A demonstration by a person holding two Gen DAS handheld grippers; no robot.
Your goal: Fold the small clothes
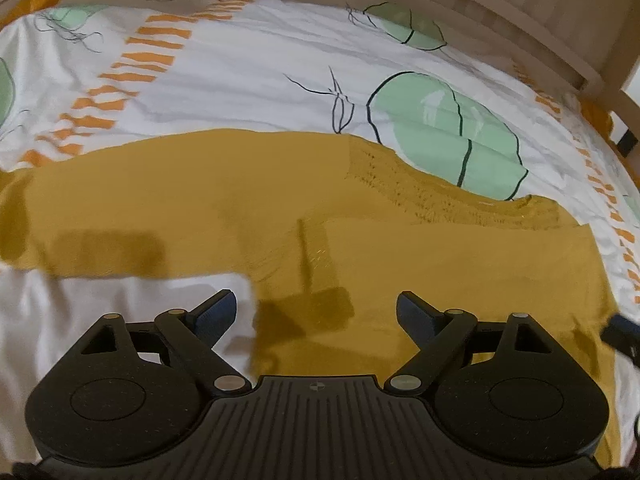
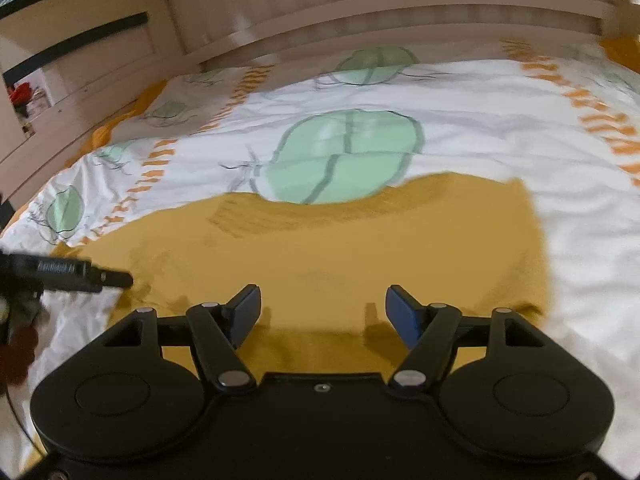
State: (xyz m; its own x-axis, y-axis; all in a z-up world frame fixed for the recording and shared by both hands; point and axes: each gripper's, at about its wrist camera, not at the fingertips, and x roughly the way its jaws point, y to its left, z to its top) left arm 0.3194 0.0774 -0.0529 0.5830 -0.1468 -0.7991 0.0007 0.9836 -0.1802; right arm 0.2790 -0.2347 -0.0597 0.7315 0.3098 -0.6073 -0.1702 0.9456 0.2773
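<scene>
Left gripper (image 1: pixel 316 312): fingers (image 1: pixel 216 312) spread wide, nothing btwn them, pads not on cloth. Right gripper (image 2: pixel 323 312): fingers (image 2: pixel 404 314) also apart and released, nothing pinched; no grasp on either side.

Both hover just over the mustard garment (image 1: pixel 248 208), a small knit top lying flat on the bed cover (image 1: pixel 248 80), white w/ green blobs and orange dashes. It sits at the near side of the bed, well away from the wooden rail (image 1: pixel 520 20) along the far edge. A sleeve runs out toward the left in the left wrist view; a ribbed band (image 1: pixel 420 188) shows along the garment's far edge. From the right wrist view the garment's right edge falls straight, w/ bare cover beyond it.

Handling, my guess: light, soft, limp, no stiffness at all. It'll drape and sag the moment it's lifted, and knit can stretch if dragged. Not slippery, not fragile. The cover under it is soft too, so a deep pinch could catch the bedding along w/ the top. Best hold prob. at edges or corners: hem corners, sleeve end, shoulder seam, taking one layer or both on purpose.

Pose: both grippers tilt down toward the bed, side by side, left one over the sleeve/body junction, right one over the body's near part. The left one's tip (image 2: pixel 116 278) pokes in at the left of the right wrist view, close above the cloth.
</scene>
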